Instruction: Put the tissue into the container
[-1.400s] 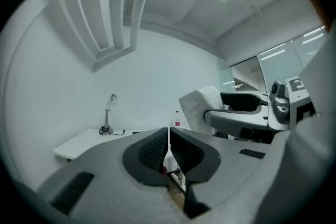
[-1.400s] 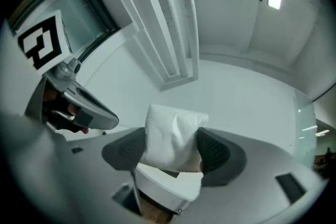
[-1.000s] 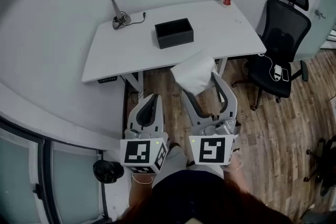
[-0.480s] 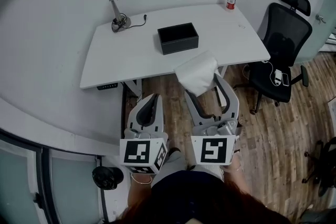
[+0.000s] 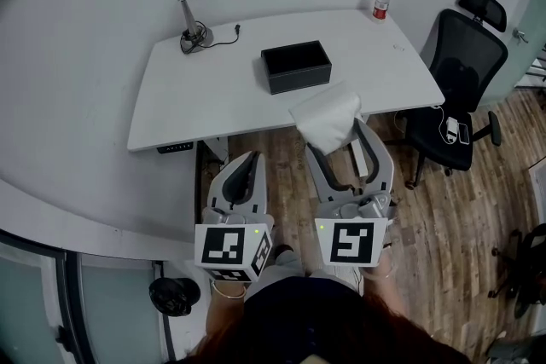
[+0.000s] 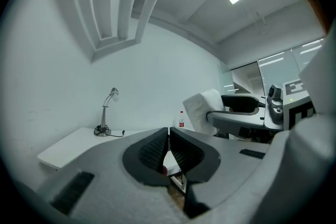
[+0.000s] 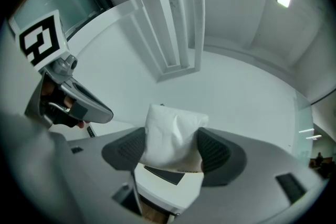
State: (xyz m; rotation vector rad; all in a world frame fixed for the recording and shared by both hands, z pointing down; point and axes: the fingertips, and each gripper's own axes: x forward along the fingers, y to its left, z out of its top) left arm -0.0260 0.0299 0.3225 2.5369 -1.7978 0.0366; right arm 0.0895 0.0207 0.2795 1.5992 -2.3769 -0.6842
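A white tissue pack is held off the floor, in front of the white desk's near edge, with my right gripper shut on it. The right gripper view shows the tissue pack squeezed between the two dark pads. A black open-topped container stands in the middle of the desk, beyond the pack. My left gripper hangs lower left of the tissue, over the wooden floor, with its jaws pressed together and nothing between them.
A desk lamp with a cable stands at the desk's back left corner. A red-capped bottle is at the back right. A black office chair stands right of the desk, holding a phone and a charger.
The view has shifted toward the desk: desk and container sit slightly lower and to the right in the frame. The tissue in my right gripper has moved a little right and forward. Both grippers stay shut.
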